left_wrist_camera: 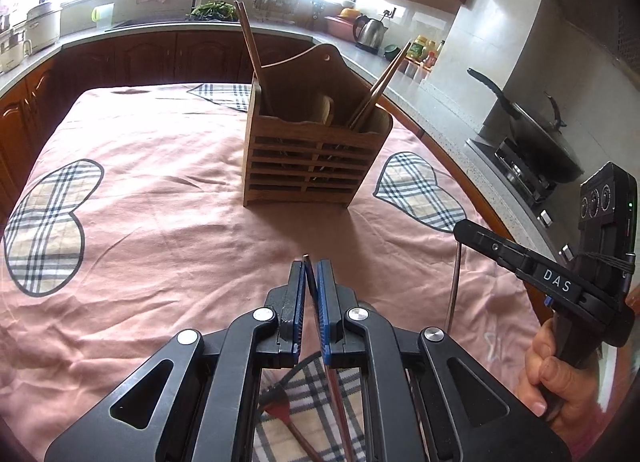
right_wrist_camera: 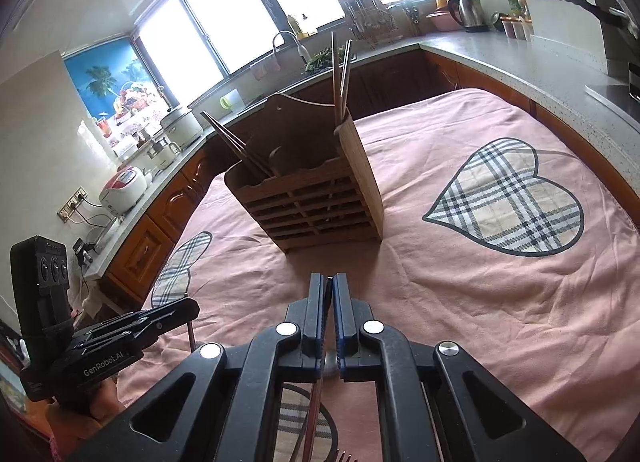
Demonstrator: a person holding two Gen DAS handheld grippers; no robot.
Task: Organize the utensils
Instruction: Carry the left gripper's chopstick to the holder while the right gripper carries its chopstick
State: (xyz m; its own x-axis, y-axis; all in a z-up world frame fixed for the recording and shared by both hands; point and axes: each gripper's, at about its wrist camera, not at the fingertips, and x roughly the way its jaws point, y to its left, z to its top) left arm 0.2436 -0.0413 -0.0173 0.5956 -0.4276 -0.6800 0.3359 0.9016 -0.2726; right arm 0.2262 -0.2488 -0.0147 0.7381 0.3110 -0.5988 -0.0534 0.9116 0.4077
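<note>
A wooden slatted utensil holder (left_wrist_camera: 312, 149) stands on the pink cloth, with chopsticks (left_wrist_camera: 250, 49) leaning out of its left and right compartments; it also shows in the right wrist view (right_wrist_camera: 316, 197). My left gripper (left_wrist_camera: 311, 266) is shut on a dark chopstick (left_wrist_camera: 307, 262) that runs down between the pads. My right gripper (right_wrist_camera: 329, 282) is shut on a thin chopstick (right_wrist_camera: 316, 402); from the left wrist view the right gripper (left_wrist_camera: 460, 227) holds that stick (left_wrist_camera: 454, 290) hanging down. A red-headed fork (left_wrist_camera: 280, 410) lies on the cloth below my left gripper.
The pink tablecloth with plaid hearts (right_wrist_camera: 508, 205) covers the table. Kitchen counters (left_wrist_camera: 180, 27) ring it, with a kettle (left_wrist_camera: 370, 31), a wok on the stove (left_wrist_camera: 536, 129), rice cookers (right_wrist_camera: 124, 185) and a sink tap (right_wrist_camera: 288, 41).
</note>
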